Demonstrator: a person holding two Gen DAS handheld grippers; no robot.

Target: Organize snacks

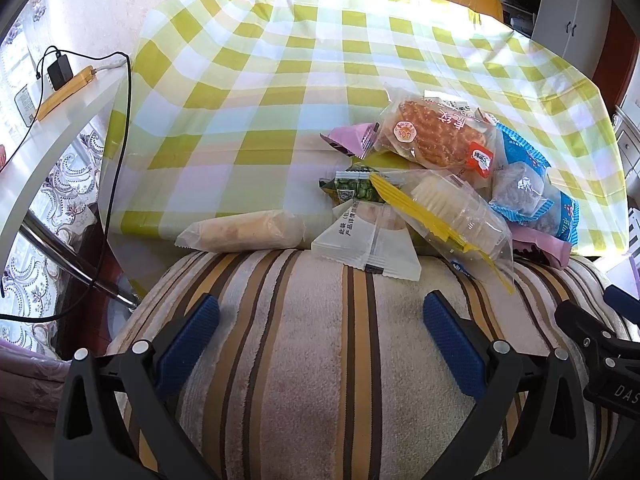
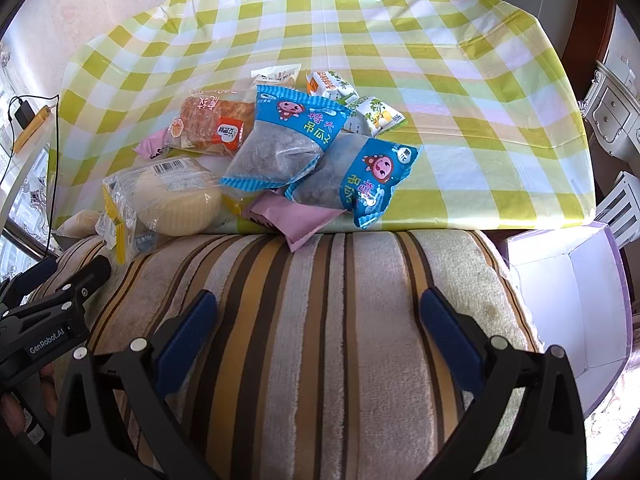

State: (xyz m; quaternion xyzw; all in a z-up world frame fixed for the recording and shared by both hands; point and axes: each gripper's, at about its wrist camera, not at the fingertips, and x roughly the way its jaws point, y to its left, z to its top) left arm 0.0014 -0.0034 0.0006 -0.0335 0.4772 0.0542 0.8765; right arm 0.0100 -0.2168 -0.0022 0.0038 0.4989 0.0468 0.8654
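Note:
A pile of wrapped snacks lies on the near edge of the checked table (image 1: pixel 256 92): a brown cake pack (image 1: pixel 436 136), two blue packs (image 2: pixel 296 136) (image 2: pixel 360 180), a round pale cake in clear wrap (image 2: pixel 172 196), a white triangular pack (image 1: pixel 368 244), a pale roll (image 1: pixel 244 230), pink sachets (image 2: pixel 296 220), small green and white packs (image 2: pixel 372 114). My left gripper (image 1: pixel 320 332) is open and empty over the striped cushion (image 1: pixel 304 360), short of the pile. My right gripper (image 2: pixel 318 330) is open and empty over the same cushion (image 2: pixel 320 340).
An open white box with purple edges (image 2: pixel 568 284) stands at the right of the cushion. A power strip with charger and cables (image 1: pixel 64 84) lies on a white shelf at left. White furniture (image 2: pixel 612 112) and a chair stand at far right.

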